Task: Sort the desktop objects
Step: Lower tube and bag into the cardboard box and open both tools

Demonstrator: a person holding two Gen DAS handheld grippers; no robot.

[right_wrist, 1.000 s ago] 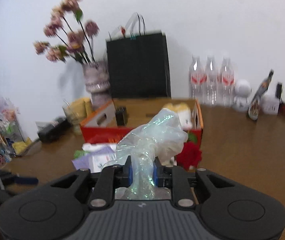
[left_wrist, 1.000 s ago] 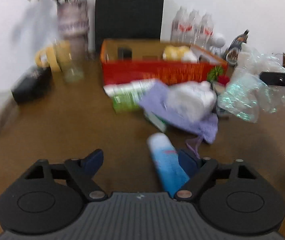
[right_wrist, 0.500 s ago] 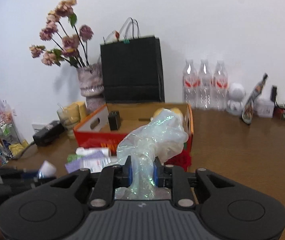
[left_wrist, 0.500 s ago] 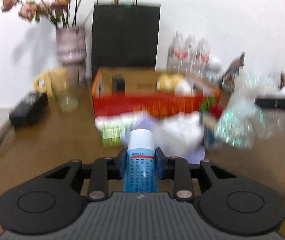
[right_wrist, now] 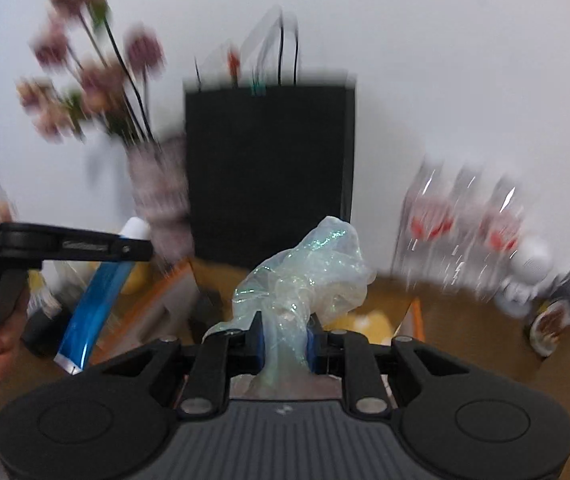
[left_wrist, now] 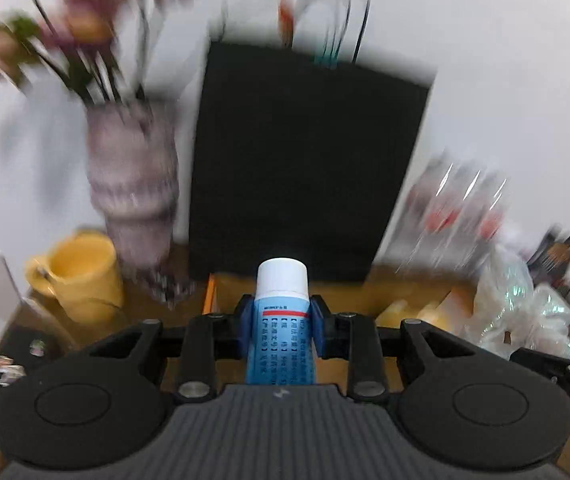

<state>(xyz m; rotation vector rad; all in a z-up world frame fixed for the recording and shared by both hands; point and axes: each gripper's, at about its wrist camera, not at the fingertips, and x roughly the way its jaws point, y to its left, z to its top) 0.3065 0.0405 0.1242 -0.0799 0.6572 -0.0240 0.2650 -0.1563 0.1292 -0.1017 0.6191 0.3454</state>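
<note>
My left gripper is shut on a blue tube with a white cap, held up in the air over the near left corner of the orange cardboard box. It also shows in the right wrist view under the left gripper's fingers. My right gripper is shut on a crumpled clear iridescent plastic bag, held above the same box. The bag also shows at the right of the left wrist view. Both views are blurred by motion.
A black paper bag stands behind the box. A vase of pink flowers and a yellow mug are at the left. Water bottles and small items stand at the right on the brown table.
My left gripper closed on the blue tube, lifted it off the table and carried it toward the box. My right gripper moved forward and closer to the box with the bag.
</note>
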